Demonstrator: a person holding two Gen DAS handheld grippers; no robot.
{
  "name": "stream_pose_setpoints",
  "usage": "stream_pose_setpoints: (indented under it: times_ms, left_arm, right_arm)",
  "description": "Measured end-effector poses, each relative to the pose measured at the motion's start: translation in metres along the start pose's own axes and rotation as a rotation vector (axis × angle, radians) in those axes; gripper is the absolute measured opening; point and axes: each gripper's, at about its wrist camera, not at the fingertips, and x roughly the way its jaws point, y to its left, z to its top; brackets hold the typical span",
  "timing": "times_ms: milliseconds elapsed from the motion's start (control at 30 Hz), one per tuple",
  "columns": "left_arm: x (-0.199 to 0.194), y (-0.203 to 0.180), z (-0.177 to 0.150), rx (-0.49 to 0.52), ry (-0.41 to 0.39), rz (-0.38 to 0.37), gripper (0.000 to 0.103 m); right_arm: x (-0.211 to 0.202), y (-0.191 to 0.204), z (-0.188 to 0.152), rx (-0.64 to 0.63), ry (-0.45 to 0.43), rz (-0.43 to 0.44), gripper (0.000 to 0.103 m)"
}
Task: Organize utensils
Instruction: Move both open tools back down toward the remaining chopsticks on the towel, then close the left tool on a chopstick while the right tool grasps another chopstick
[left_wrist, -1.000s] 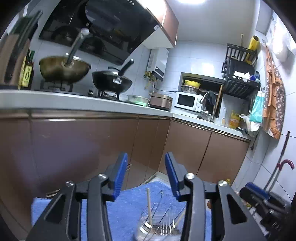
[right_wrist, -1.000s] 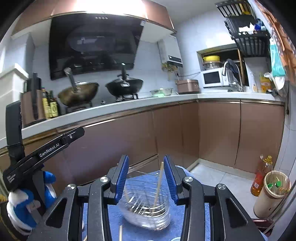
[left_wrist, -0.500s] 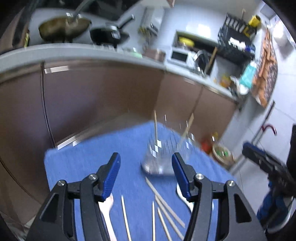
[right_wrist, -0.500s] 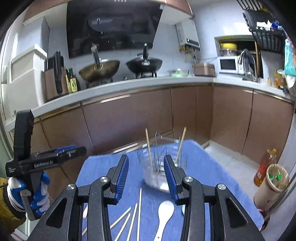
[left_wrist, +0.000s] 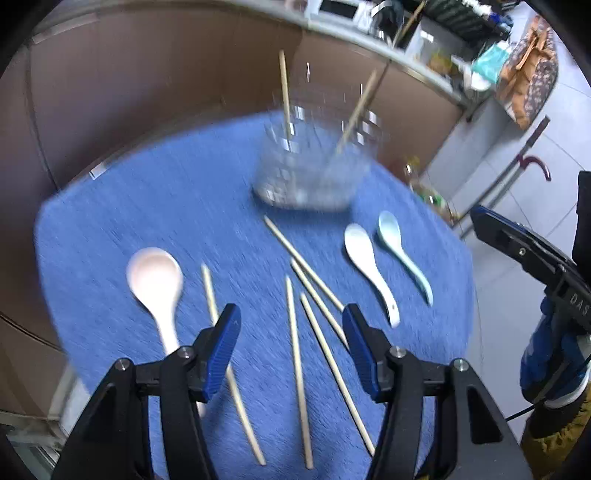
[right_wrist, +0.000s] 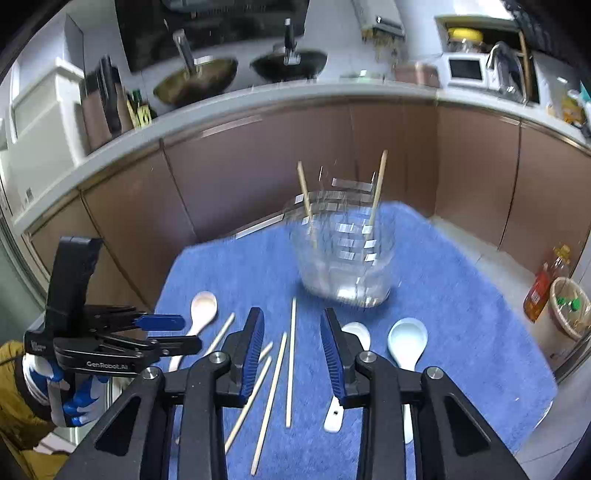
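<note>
Both grippers released, empty: left gripper (left_wrist: 291, 332), right gripper (right_wrist: 291, 350) above blue cloth-covered table (right_wrist: 461, 295). Clear glass jar (right_wrist: 343, 254) at far side holds two wooden chopsticks (right_wrist: 376, 192); loose chopsticks (left_wrist: 295, 354) and three ceramic spoons (left_wrist: 369, 269) lie nearer.

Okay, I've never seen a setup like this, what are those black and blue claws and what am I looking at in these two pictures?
Those claws are handheld two-finger grippers, one per hand, each with a camera looking along its fingers. One picture is from the left gripper, the other from the right gripper. Both are open and hold nothing. Below them lies a blue cloth with loose chopsticks, a pink spoon, a white spoon and a pale blue spoon. A clear glass jar already holds two chopsticks.
</note>
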Motion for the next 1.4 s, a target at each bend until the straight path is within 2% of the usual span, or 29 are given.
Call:
stream_pose_setpoints:
  times_ms: [133,233,500,667,733,800,833,1000,1200,1400]
  left_arm:
    - [0.029,0.002,-0.004,-0.018,0.111,-0.038,0.054]
    - [0.049,0.004,-0.004,-0.044,0.179,-0.046,0.047]
    - [0.078,0.006,0.002,-0.049,0.254,-0.033,0.022]
    - [0.095,0.004,0.006,-0.032,0.291,-0.004,0.016]
    - [0.099,0.002,0.009,-0.018,0.290,0.002,0.015]
    - [0.101,0.003,0.010,-0.015,0.286,0.018,0.005]
    - [0.102,0.005,0.009,-0.021,0.279,0.017,0.005]
    - [0.099,0.017,0.006,-0.052,0.236,-0.018,0.005]
    - [0.085,0.038,-0.001,-0.099,0.178,-0.071,0.005]
    - [0.083,0.051,-0.002,-0.128,0.175,-0.112,0.005]
  right_arm:
    - [0.025,-0.004,-0.010,0.020,0.105,0.047,0.024]
    - [0.038,-0.007,-0.016,0.044,0.159,0.071,0.021]
    - [0.061,-0.010,-0.019,0.049,0.243,0.078,0.020]
    - [0.078,-0.005,-0.021,0.035,0.291,0.096,0.018]
    - [0.087,-0.002,-0.022,0.026,0.317,0.104,0.018]
    - [0.096,0.000,-0.024,0.013,0.342,0.109,0.016]
    - [0.100,0.002,-0.024,0.008,0.354,0.111,0.016]
    - [0.125,0.010,-0.027,-0.038,0.423,0.121,0.010]
    - [0.155,0.009,-0.019,-0.037,0.465,0.106,0.010]
    - [0.181,0.006,-0.008,-0.015,0.507,0.098,0.010]
